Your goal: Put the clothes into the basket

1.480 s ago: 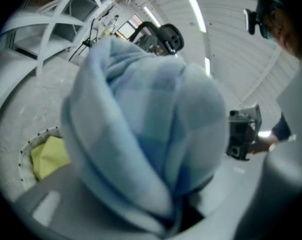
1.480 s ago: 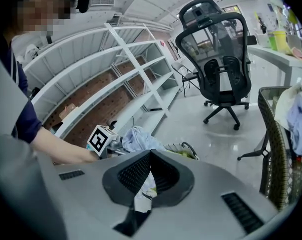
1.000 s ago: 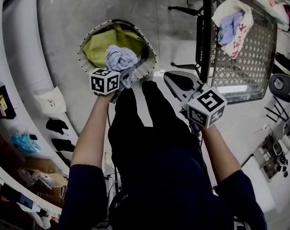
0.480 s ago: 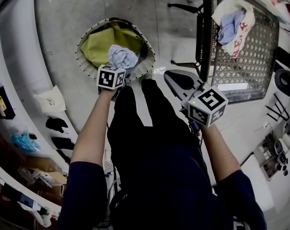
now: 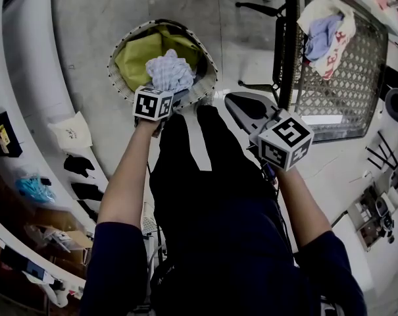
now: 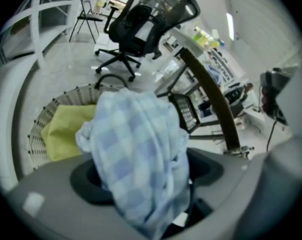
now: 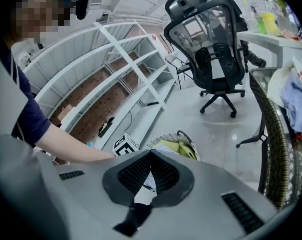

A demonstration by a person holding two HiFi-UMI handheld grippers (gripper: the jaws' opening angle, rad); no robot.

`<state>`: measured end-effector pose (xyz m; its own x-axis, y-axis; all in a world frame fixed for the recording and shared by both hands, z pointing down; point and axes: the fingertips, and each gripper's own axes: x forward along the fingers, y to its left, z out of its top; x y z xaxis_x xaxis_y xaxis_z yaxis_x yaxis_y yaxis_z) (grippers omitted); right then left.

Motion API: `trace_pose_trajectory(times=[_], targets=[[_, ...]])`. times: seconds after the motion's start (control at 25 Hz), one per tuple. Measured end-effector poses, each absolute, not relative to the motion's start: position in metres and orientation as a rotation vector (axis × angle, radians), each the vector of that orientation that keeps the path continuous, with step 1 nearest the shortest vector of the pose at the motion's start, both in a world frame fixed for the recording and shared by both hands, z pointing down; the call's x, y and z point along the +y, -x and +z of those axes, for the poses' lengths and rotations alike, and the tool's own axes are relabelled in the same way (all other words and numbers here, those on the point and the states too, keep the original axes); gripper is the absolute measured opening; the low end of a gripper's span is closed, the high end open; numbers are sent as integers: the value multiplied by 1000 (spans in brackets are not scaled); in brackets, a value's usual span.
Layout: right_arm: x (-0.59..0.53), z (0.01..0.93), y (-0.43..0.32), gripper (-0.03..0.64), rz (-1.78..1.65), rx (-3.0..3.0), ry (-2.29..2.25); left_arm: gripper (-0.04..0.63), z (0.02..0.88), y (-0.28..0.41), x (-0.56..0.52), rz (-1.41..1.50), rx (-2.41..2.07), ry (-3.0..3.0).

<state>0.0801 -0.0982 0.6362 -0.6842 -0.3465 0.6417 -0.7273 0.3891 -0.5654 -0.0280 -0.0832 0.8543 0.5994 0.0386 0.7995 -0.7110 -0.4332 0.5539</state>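
Grey floor (image 5: 93, 45) bears the basket (image 5: 123, 41), where the blue checked cloth (image 5: 170, 72) tops a yellow garment (image 5: 129, 61). Only the left claw (image 6: 146, 194) view shows the cloth hanging loose between its jaws, which have just been opening wide. The right claw (image 7: 150, 154) is closed, empty.

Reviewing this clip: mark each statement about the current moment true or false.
1. A yellow-green garment lies inside the basket. True.
2. The right gripper holds a piece of clothing. False: its jaws are together with nothing between them.
3. More clothes lie on the lattice chair at the head view's right. True.
4. The blue checked cloth lies on the floor beside the basket. False: it is over the basket at the left gripper, whose jaws have just been opening with the cloth between them.
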Motion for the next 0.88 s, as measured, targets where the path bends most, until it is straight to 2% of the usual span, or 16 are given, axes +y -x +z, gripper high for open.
trace_pose_trajectory(times=[0.24,0.52,0.6,0.68,0.72,0.76,0.88], targets=[[-101,630,-69,8,1206,-2251,-903,411,834,26,-83,959,-524,-1913],[-109,620,-54,8,1181,-2282,-883,400,806,25,-103,837,-589,-1919],[-111,614,-49,8,1175,-2292,-877,294,794,29,-108,822,-609,-1937],[-114,607,-46,8,1163,-2306,-871,108,781,36,-115,812,-653,-1957],[-116,603,-44,8,1156,-2315,-869,41,773,40,-118,797,-675,-1964],[-118,598,-43,8,1149,-2323,-868,6,764,44,-119,778,-690,-1971],[-126,581,-35,8,1121,-2354,-866,3,732,54,-121,718,-717,-2008]])
